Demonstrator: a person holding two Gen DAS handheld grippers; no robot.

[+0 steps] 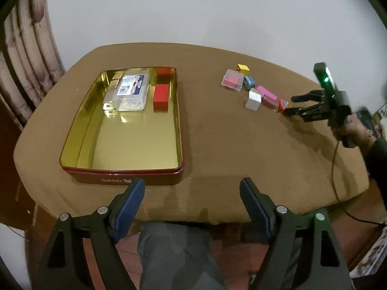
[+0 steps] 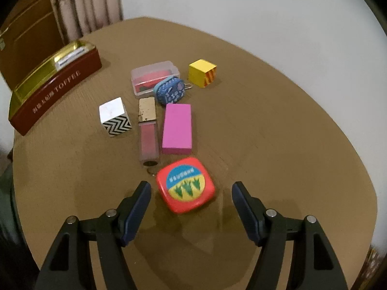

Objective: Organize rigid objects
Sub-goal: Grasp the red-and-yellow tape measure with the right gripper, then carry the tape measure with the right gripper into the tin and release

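The right gripper [image 2: 191, 188] hovers with jaws spread wide on either side of a red rounded-square case with a blue-and-yellow label [image 2: 185, 185], which lies on the brown table [image 2: 278, 133] nearest of the loose items. The left gripper [image 1: 192, 188] hangs released, holding nothing, near the red rectangular tin with gold interior [image 1: 135, 142].
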